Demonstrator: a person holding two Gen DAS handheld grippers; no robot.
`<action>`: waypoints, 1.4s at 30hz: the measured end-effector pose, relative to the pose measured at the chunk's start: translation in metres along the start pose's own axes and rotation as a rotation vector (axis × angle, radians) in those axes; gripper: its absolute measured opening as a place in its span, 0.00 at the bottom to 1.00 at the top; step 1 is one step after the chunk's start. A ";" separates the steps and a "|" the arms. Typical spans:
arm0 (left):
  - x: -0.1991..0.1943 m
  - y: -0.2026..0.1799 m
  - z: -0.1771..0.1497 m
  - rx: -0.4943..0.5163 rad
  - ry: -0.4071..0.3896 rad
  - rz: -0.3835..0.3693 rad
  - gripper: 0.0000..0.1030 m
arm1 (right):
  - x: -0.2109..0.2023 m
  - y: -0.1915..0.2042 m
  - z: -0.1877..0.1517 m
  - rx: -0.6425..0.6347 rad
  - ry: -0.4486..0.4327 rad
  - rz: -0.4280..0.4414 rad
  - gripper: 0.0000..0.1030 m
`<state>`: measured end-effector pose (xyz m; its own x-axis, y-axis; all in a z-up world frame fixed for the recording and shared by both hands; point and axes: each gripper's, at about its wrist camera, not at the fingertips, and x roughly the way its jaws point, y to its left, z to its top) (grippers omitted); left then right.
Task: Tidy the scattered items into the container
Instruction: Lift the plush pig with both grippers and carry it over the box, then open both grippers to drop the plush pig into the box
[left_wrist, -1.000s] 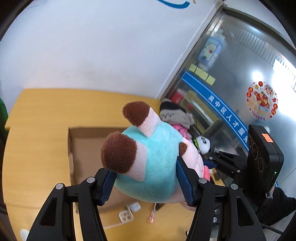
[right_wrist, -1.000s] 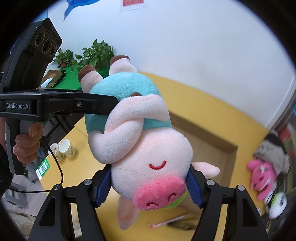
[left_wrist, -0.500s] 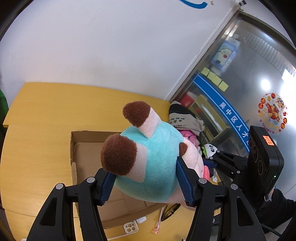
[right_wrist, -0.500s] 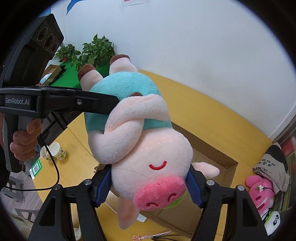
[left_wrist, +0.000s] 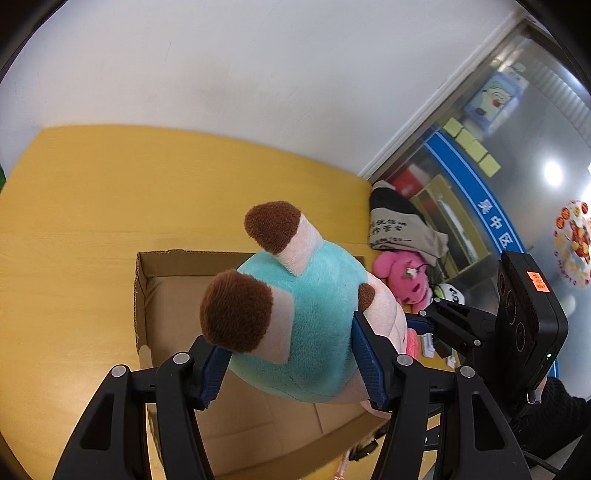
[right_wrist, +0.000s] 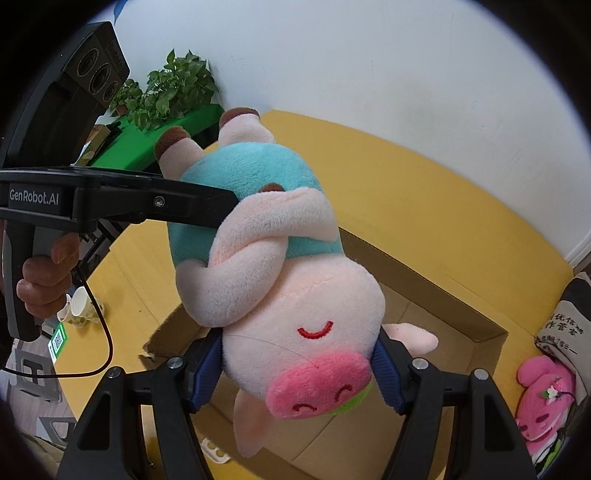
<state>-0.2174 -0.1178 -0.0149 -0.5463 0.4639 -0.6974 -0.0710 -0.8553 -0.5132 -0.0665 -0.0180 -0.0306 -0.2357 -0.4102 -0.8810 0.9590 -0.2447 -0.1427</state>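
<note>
Left wrist view: left tongs (left_wrist: 293, 363) clamp the plush pig (left_wrist: 306, 325) by its teal body above the cardboard box (left_wrist: 173, 299). Right tongs (right_wrist: 297, 373) grip its head; the yellow worktop (right_wrist: 424, 206) lies beneath.

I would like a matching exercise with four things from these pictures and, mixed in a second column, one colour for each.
Things:
1. pig plush's shirt
2. cardboard box
3. small plush toy beside the box
4. cloth under the plants

Colours:
A. green
B. hot pink
C. turquoise
D. brown

Pairs: 1-C, 2-D, 3-B, 4-A
</note>
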 end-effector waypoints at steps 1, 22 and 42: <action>0.007 0.005 0.001 -0.009 0.007 0.002 0.64 | 0.009 -0.005 0.001 -0.005 0.010 0.004 0.68; 0.131 0.106 -0.006 -0.262 0.076 0.161 0.62 | 0.174 -0.043 -0.002 -0.359 0.105 -0.039 0.68; 0.024 0.057 -0.038 -0.092 -0.024 0.267 0.94 | 0.039 -0.062 -0.020 -0.075 -0.009 -0.043 0.78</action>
<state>-0.2027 -0.1463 -0.0799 -0.5555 0.2182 -0.8024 0.1538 -0.9213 -0.3570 -0.1323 -0.0016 -0.0653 -0.2783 -0.4088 -0.8692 0.9569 -0.1960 -0.2142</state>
